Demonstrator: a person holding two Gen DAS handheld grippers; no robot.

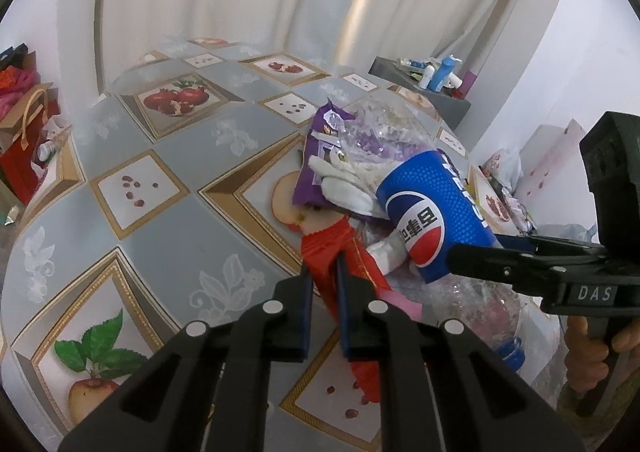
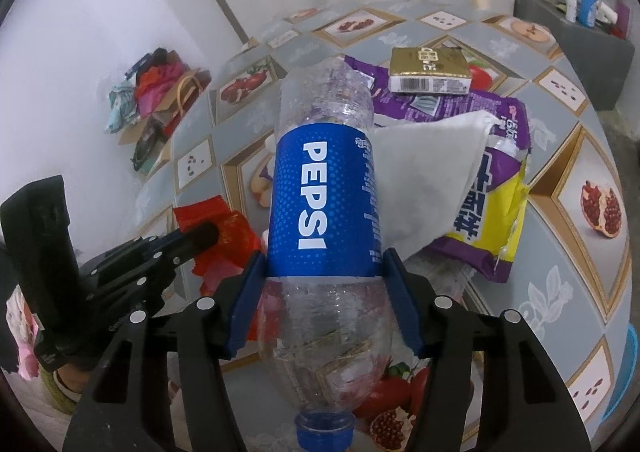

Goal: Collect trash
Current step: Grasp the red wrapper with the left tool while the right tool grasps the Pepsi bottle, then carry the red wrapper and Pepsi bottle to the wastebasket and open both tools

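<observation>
Right wrist view: right gripper (image 2: 324, 308) clamps clear crushed Pepsi bottle (image 2: 324, 191) | left gripper (image 1: 324, 288) pinches red crinkled wrapper (image 1: 344, 252) | purple snack bag (image 2: 492, 179), white tissue (image 2: 428, 171), gold carton (image 2: 430, 69) left on table (image 2: 560, 155); no bin visible.

The empty bottle (image 2: 324, 187) carries a blue label with "PEPSI" in white capitals running lengthwise along it. In the left wrist view the same label shows the round red, white and blue Pepsi emblem (image 1: 422, 230) with Chinese characters across its white band. The right claw (image 1: 480, 266) has "DAS" in pale letters on a small plate on its body. The purple and yellow snack bag (image 2: 486, 211) bears large Chinese characters, too skewed to read surely. The gold-topped box (image 2: 430, 71) near the far edge of the surface shows a barcode and fine print, illegible.
</observation>
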